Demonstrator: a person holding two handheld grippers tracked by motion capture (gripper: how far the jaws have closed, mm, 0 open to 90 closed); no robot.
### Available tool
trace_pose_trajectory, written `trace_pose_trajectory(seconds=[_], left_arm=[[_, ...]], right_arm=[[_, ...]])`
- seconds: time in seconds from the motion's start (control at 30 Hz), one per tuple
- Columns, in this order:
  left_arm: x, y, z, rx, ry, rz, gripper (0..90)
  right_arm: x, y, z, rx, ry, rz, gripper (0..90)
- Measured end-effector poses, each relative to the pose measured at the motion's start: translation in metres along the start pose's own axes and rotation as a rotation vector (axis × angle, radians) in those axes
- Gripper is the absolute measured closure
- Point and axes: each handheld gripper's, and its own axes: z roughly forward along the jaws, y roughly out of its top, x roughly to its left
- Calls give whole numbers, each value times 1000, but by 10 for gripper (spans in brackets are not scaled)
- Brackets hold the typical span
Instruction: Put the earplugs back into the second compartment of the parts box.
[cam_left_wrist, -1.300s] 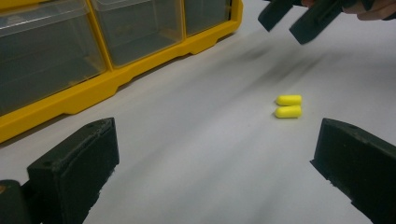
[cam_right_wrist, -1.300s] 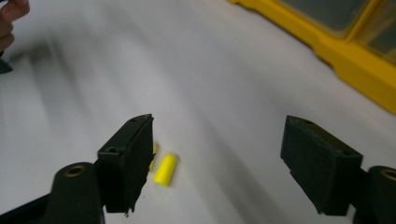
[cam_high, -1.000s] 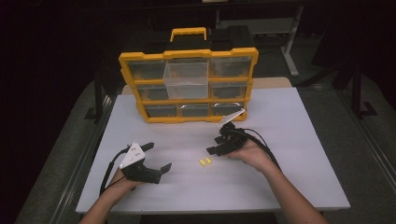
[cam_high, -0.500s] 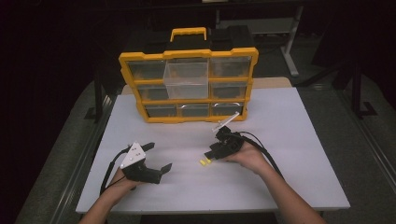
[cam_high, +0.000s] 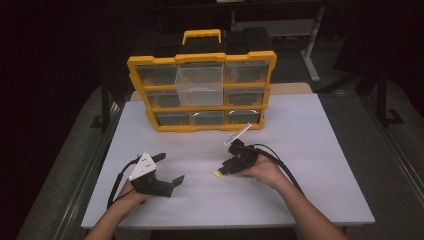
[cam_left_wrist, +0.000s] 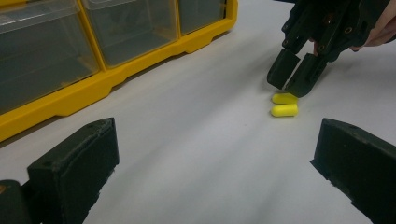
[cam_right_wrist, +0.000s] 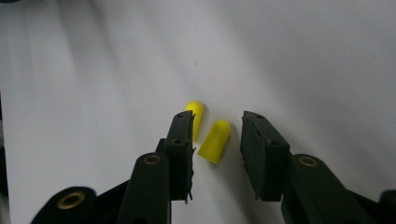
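Observation:
Two yellow foam earplugs lie side by side on the white table. In the right gripper view one earplug lies between the jaws, and the other earplug is partly hidden behind the left jaw. My right gripper points down at them, and its jaws have just been closing. The pads still stand clear of the plug. The left gripper view shows the right gripper right over the two earplugs. My left gripper rests open on the table to the left, holding nothing.
A yellow organizer case with clear drawers stands at the back of the table. Its top middle drawer is pulled out. A person's forearms come in from the bottom edge. Dark floor surrounds the table.
The right gripper has moved left and down onto the earplugs, and its jaws have narrowed around one of them. The left gripper has stayed where it was.

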Motion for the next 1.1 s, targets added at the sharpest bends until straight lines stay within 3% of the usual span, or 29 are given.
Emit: trace_pose_trajectory(seconds=[0.57, 1.1], left_arm=[[-1, 0, 1, 4, -7, 7, 0], [-2, 0, 1, 8, -19, 11, 0]], right_arm=[[0, -2, 5, 38, 17, 7, 780], [-2, 2, -13, -10, 0, 1, 787]])
